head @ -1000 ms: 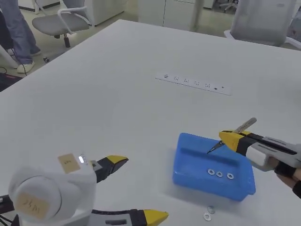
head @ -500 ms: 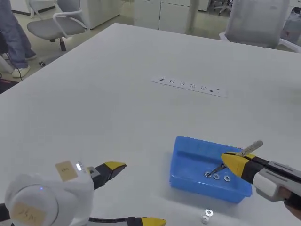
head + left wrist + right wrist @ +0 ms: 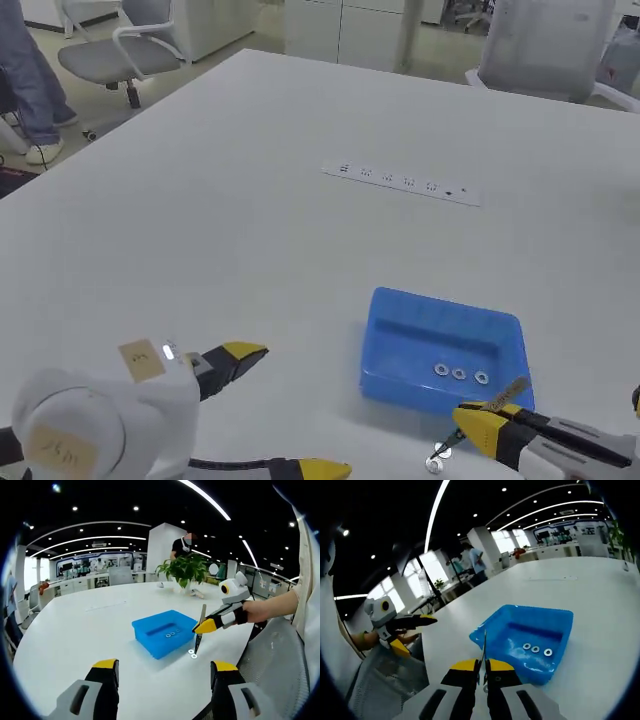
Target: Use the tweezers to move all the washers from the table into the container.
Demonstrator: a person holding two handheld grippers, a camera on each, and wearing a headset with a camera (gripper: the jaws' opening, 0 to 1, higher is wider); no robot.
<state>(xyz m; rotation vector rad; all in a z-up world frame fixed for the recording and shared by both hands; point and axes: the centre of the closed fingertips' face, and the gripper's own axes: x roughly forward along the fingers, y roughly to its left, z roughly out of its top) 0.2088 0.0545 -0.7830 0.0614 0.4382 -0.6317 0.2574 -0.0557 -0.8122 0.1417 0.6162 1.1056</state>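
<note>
A blue container point(image 3: 445, 330) sits on the white table point(image 3: 250, 200) with three washers point(image 3: 459, 374) lying inside. In front of its near wall a loose washer point(image 3: 436, 463) lies on the table. My right gripper point(image 3: 478, 424) is shut on the tweezers point(image 3: 497, 399), whose tip points down right beside that washer. In the right gripper view the tweezers point(image 3: 484, 650) stick out between the shut jaws toward the container point(image 3: 520, 630). My left gripper point(image 3: 290, 410) stands open and empty at the near left. The left gripper view has the loose washer point(image 3: 191, 653) under the tweezers' tip point(image 3: 198, 642).
A flush socket strip point(image 3: 400, 183) lies in the table farther back. Office chairs point(image 3: 110, 50) stand beyond the far left edge. The container's near wall rises just behind the loose washer. A potted plant point(image 3: 185, 570) stands far down the table.
My right gripper has carried the tweezers from over the container's inside back toward me and down to the loose washer. The left gripper has stayed put.
</note>
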